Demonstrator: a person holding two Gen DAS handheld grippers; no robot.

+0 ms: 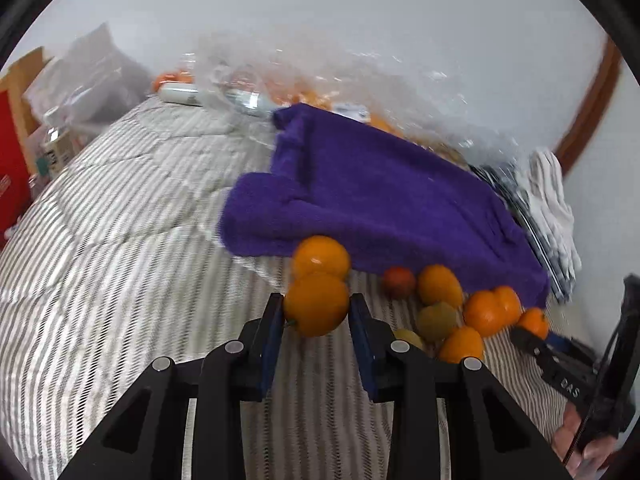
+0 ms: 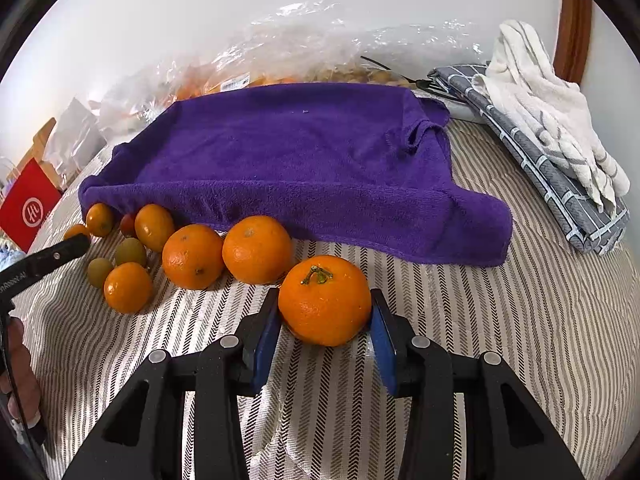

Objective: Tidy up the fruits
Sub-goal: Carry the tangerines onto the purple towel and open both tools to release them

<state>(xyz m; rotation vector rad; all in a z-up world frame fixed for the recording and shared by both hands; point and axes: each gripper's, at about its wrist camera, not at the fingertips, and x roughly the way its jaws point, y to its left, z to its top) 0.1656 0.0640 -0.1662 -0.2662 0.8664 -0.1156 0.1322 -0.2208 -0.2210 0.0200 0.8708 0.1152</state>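
Both claws down, w/ fruit: left claw, right claw.

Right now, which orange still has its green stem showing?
The orange between the right gripper's fingers, in front of the purple towel. The other oranges show only small dark dimples.

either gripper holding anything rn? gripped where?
Both. The left gripper pinches a small orange fruit by its two sides. The right gripper clamps a stemmed orange across its sides, stem up.
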